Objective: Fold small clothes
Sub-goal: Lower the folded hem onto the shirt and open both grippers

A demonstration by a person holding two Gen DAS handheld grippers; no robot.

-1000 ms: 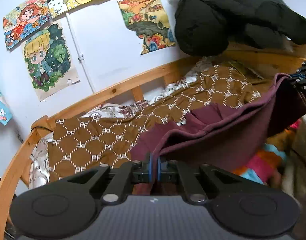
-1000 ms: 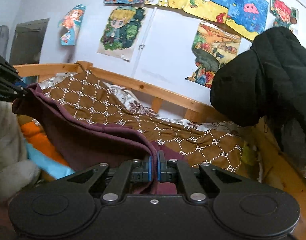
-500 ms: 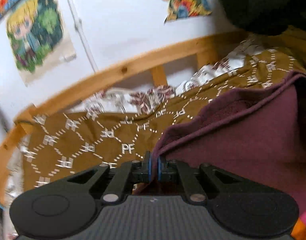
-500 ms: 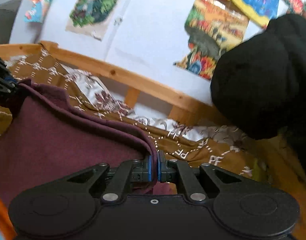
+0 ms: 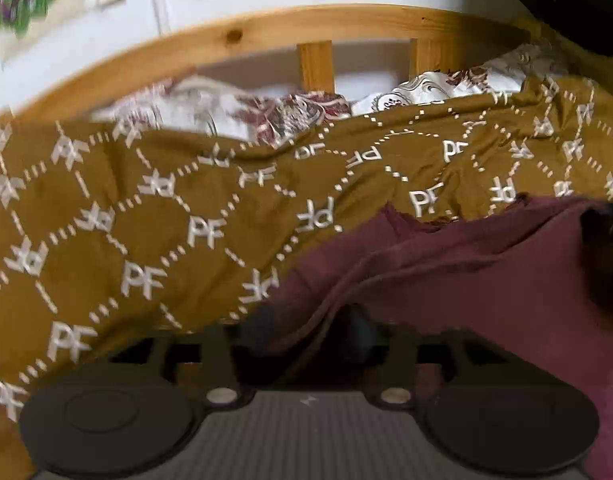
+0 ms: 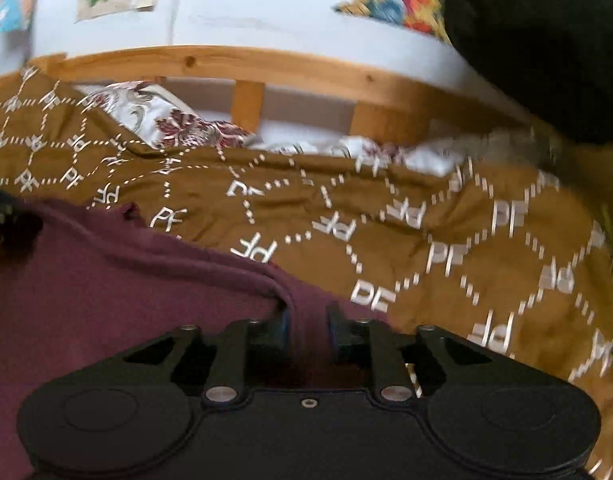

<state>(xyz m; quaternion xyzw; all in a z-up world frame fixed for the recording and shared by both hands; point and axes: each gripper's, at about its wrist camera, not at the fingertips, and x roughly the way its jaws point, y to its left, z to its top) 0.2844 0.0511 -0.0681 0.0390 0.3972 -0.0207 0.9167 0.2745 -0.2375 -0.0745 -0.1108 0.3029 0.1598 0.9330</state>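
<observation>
A maroon garment (image 5: 466,280) lies spread on the brown quilt (image 5: 146,240). In the left wrist view, my left gripper (image 5: 306,344) is low over its near left edge. Its jaws are opening and stand wide apart; a fold of the cloth lies loose between them. In the right wrist view, the same maroon garment (image 6: 106,280) fills the lower left. My right gripper (image 6: 308,328) is at its right edge with jaws opening, pads a little apart and cloth lying between them. A dark blurred shape at the garment's far corner (image 6: 2,216) is the other gripper.
The brown quilt (image 6: 466,240) with a white "PF" lattice covers the bed. A floral sheet (image 5: 298,112) shows behind it, then a wooden bed rail (image 5: 266,28) and a white wall with posters. A black jacket (image 6: 546,40) hangs at the right.
Both grippers came down toward the bed with the garment stretched between them. Both were shut on its edge earlier; their jaws now stand apart and the cloth rests on the quilt.
</observation>
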